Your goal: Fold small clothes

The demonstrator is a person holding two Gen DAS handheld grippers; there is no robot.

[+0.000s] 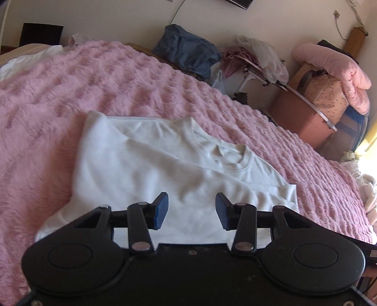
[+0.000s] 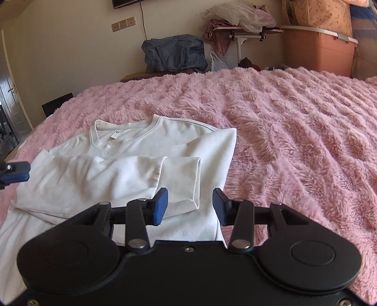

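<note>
A white long-sleeved top (image 1: 146, 164) lies on the pink fluffy blanket (image 1: 47, 117), neck away from me, with both sleeves folded in across the body. My left gripper (image 1: 191, 209) is open and empty, just above the top's near hem. In the right wrist view the top (image 2: 132, 150) shows with one sleeve cuff (image 2: 181, 179) lying across it. My right gripper (image 2: 190, 206) is open and empty, over the near right edge of the top, close to that cuff. The left gripper's blue fingertips (image 2: 15, 173) show at the far left edge.
The pink blanket (image 2: 294, 131) covers the whole bed. Beyond the bed stand a blue bag (image 2: 174, 55), a small table with heaped cloths (image 2: 238, 21) and an orange storage box (image 2: 318, 50). A white cloth (image 1: 28, 60) lies at the bed's far left.
</note>
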